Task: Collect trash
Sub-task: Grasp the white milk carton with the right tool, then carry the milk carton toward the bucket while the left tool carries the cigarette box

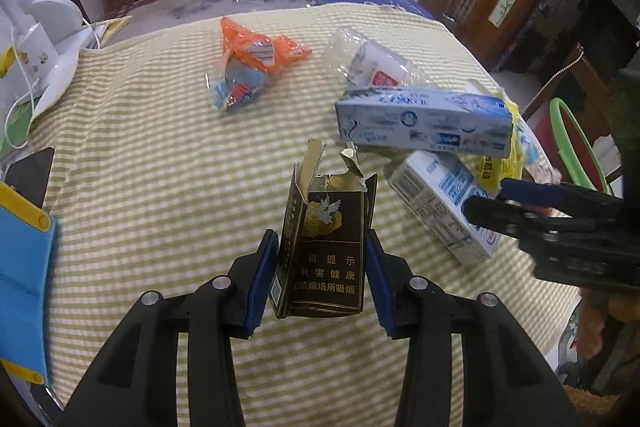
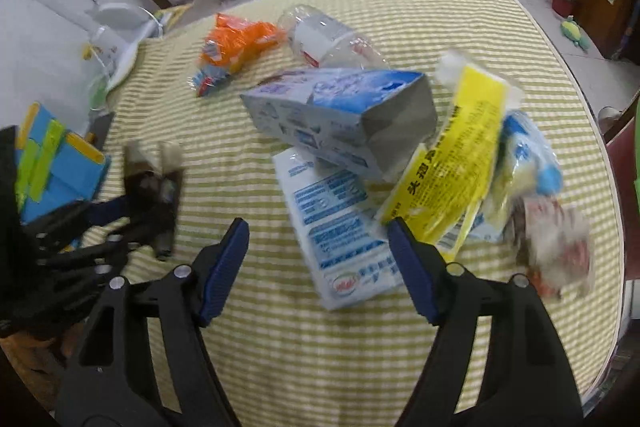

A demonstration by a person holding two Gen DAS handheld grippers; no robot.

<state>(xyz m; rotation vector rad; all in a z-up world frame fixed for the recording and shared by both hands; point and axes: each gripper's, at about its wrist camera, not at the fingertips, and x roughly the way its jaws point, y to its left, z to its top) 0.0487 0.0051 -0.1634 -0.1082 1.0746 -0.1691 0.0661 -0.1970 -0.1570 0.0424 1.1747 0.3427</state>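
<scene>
My left gripper [image 1: 322,267] pinches the torn cigarette pack [image 1: 324,247] by its side walls; it looks light and crushable. My right gripper [image 2: 318,259] gapes, empty, astride the lower milk carton [image 2: 340,239], which I judge stiff-sided; I'd grip across its width.

Open striped cloth [image 1: 140,155] lies clear left of the cigarette pack [image 1: 326,251]. To the right, stacked milk cartons [image 1: 424,123] and a yellow wrapper [image 2: 460,163] crowd the table edge; an orange wrapper [image 1: 256,55] and clear bottle [image 2: 324,39] lie behind.
</scene>
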